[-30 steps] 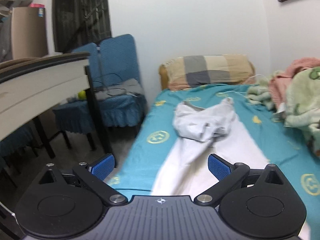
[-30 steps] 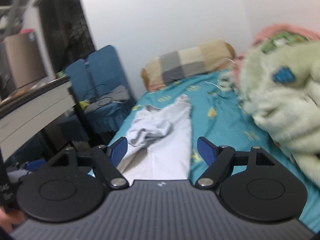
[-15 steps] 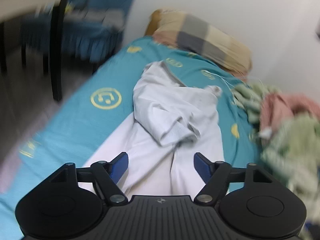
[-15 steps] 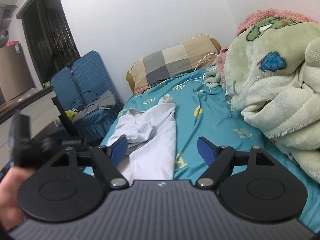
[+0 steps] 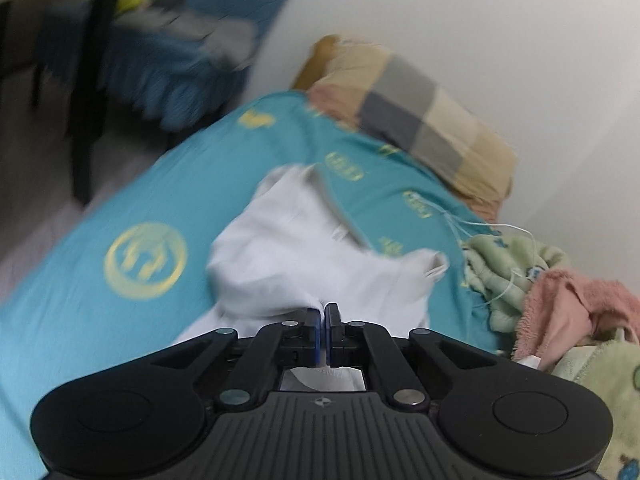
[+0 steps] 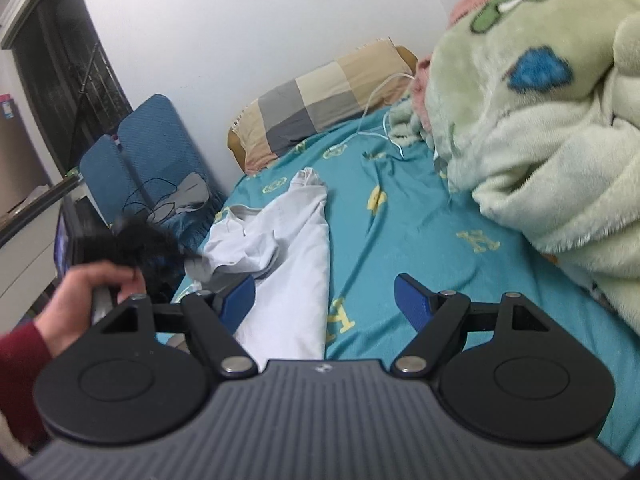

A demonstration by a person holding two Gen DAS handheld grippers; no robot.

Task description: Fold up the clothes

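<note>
A white garment [image 5: 292,256] lies crumpled along the teal bed sheet [image 5: 100,304]. My left gripper [image 5: 323,320] is shut on a bunched fold of it near its middle; white cloth shows between the fingers. In the right wrist view the same garment [image 6: 288,248] lies long on the sheet, and the person's left hand [image 6: 92,292] holds the other gripper at its left edge. My right gripper [image 6: 325,300] is open and empty above the sheet, just right of the garment.
A checked pillow [image 6: 320,104] lies at the head of the bed. A green fleece blanket [image 6: 540,140] and pink cloth [image 5: 576,312] are piled on the right side. A white cable [image 6: 380,120] lies on the sheet. A blue chair [image 6: 152,168] and a table stand left of the bed.
My left gripper dropped onto the garment and closed on a fold of it. My right gripper stayed open and moved a little closer to the bed.
</note>
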